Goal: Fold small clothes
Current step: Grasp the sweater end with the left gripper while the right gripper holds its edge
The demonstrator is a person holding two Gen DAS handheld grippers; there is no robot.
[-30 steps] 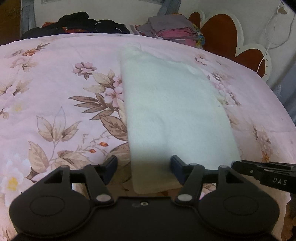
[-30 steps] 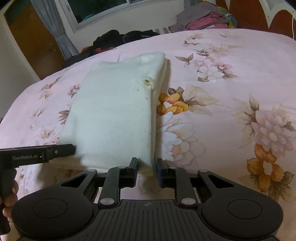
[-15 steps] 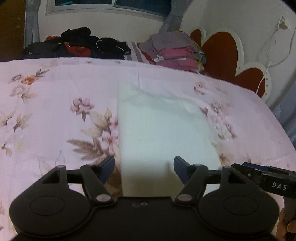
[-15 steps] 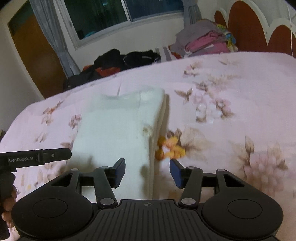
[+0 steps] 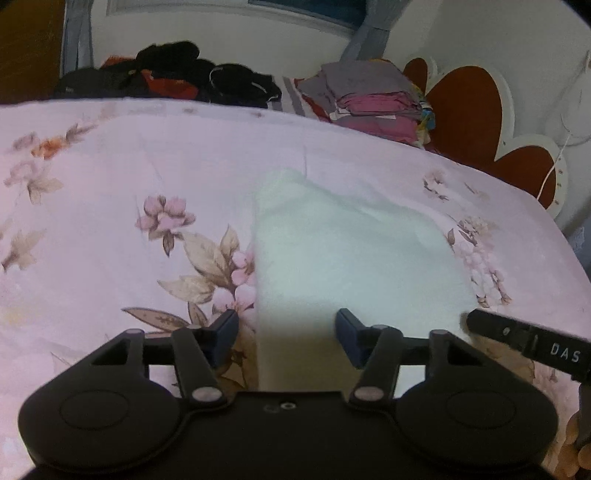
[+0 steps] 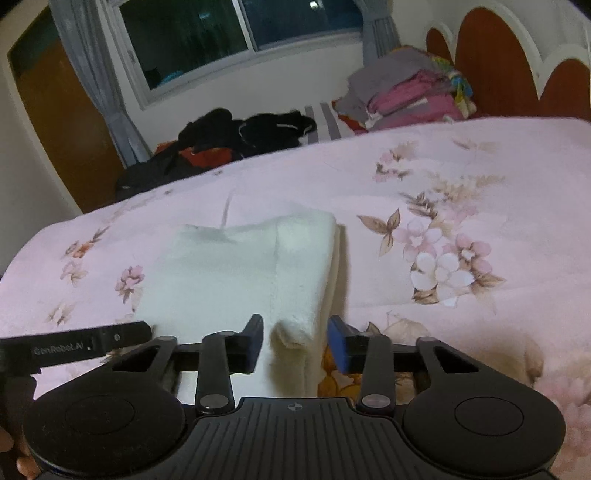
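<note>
A cream white folded garment (image 5: 351, 258) lies flat on the pink floral bedspread (image 5: 110, 184). It also shows in the right wrist view (image 6: 236, 277), with a folded edge along its right side. My left gripper (image 5: 286, 334) is open, its fingers astride the garment's near left part. My right gripper (image 6: 297, 341) is open, its fingers either side of the garment's near right corner. Neither holds the cloth. The right gripper's tip (image 5: 517, 338) shows at the garment's near right edge in the left wrist view.
A stack of folded grey and pink clothes (image 6: 410, 92) sits at the far side by the red and white headboard (image 6: 517, 62). A heap of dark clothes (image 6: 236, 136) lies far left of it. A window (image 6: 236, 33) and wooden door (image 6: 55, 122) are behind.
Both grippers have lifted and tilted up from the garment's near edge. The right gripper, nearly shut at that edge a second ago, has opened. The garment lies as before.
</note>
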